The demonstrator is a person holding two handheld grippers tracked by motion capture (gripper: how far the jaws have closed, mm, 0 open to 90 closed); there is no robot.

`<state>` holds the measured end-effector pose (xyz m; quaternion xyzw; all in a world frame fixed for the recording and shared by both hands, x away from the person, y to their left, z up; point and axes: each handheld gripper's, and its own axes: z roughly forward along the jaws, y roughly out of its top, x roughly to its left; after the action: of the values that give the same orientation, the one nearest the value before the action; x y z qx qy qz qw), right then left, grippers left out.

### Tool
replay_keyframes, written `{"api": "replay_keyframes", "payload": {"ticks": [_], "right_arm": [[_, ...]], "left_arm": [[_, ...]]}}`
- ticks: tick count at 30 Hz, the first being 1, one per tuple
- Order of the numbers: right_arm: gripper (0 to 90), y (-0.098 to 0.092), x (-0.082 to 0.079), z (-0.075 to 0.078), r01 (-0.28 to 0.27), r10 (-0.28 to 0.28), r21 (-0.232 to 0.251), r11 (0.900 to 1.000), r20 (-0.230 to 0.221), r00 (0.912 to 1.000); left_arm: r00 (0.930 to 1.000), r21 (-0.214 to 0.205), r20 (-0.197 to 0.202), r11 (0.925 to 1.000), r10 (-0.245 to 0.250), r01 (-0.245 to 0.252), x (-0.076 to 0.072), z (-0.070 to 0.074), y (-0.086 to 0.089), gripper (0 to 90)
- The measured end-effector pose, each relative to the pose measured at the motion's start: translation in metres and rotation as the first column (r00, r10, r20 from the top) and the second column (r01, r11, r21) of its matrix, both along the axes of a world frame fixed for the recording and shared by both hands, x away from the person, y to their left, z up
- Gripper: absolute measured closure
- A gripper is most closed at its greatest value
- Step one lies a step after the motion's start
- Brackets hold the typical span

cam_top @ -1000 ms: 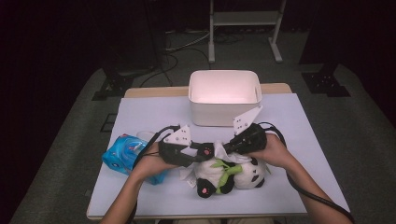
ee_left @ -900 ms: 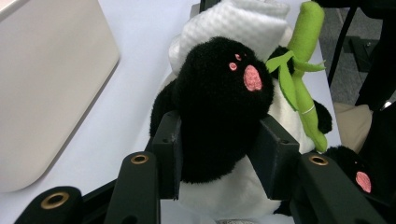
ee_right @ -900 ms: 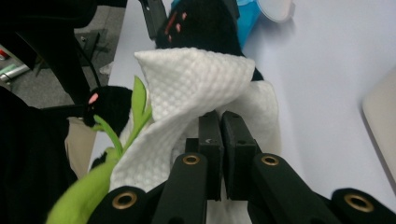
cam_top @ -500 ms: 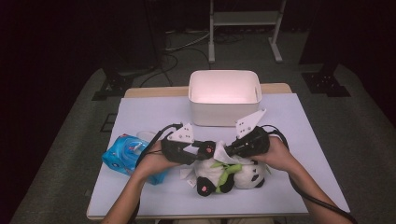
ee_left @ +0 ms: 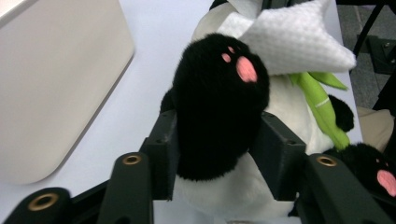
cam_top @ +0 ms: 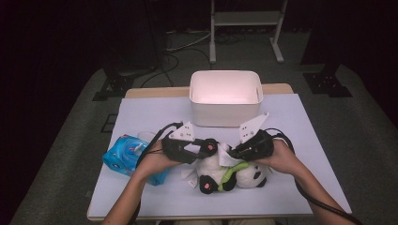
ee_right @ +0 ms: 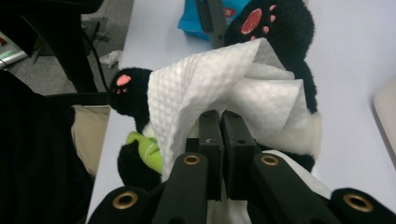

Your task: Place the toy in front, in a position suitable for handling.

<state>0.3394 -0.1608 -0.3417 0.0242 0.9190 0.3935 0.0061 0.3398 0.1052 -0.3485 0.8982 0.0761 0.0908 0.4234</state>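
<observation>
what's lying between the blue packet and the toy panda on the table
In the high view, the person's left hand and its tool lie between the blue packet and the toy panda.

Three cameras, one table: a fixed overhead view and two riding on the handheld grippers.

The high view looks forward and down over the white table (cam_top: 141, 112) from the person's side. The left gripper view sits close behind its black jaws, facing the panda plush (ee_left: 219, 107) and a white bin (ee_left: 51, 84). The right gripper view, equally close, faces back across the same panda and the white paper towel (ee_right: 205, 88).
</observation>
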Motion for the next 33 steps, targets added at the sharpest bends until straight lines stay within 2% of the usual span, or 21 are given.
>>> {"api": "replay_keyframes", "payload": {"ticks": [3,8,11,16,19,24,29,33], "right_arm": [[86.9,-0.004,0.005,-0.002,0.016,-0.016,-0.001,0.9999,-0.003,0.9999],[87.1,-0.011,0.011,-0.005,0.045,-0.045,0.007,0.999,-0.007,0.999],[87.1,-0.013,0.015,-0.007,0.057,-0.057,0.011,0.9983,-0.014,0.9983],[87.2,-0.018,0.018,-0.008,0.066,-0.066,0.026,0.9975,-0.021,0.9976],[87.3,-0.024,0.02,-0.009,0.079,-0.078,0.036,0.9962,-0.024,0.9967],[87.3,-0.034,0.023,-0.007,0.115,-0.114,0.046,0.9923,-0.027,0.9932],[87.2,-0.033,0.023,-0.007,0.099,-0.098,0.045,0.9941,-0.024,0.9949],[87.0,-0.03,0.024,-0.006,0.1,-0.098,0.048,0.9939,-0.041,0.9944]], "left_arm": [[0.9999,0.005,0.001,0.9999,0.013,-0.013,0.001,0.0,0.002,52.1],[1.0,-0.007,-0.002,0.9999,0.009,-0.009,0.0,0.004,0.008,52.2],[1.0,0.002,0.001,1.0,0.001,-0.001,-0.001,0.004,0.008,52.2],[0.9996,0.01,-0.015,0.9996,-0.026,0.026,-0.005,-0.002,0.004,52.1],[0.9994,0.021,-0.026,0.9995,-0.025,0.025,-0.005,-0.006,0.003,51.8],[0.9981,0.029,-0.044,0.9986,-0.043,0.044,-0.006,-0.016,-0.004,51.7],[0.9975,0.016,-0.054,0.9988,-0.045,0.046,-0.006,-0.021,-0.008,51.7],[0.9975,0.01,-0.05,0.9987,-0.05,0.051,-0.008,-0.021,-0.01,52.5]]}}
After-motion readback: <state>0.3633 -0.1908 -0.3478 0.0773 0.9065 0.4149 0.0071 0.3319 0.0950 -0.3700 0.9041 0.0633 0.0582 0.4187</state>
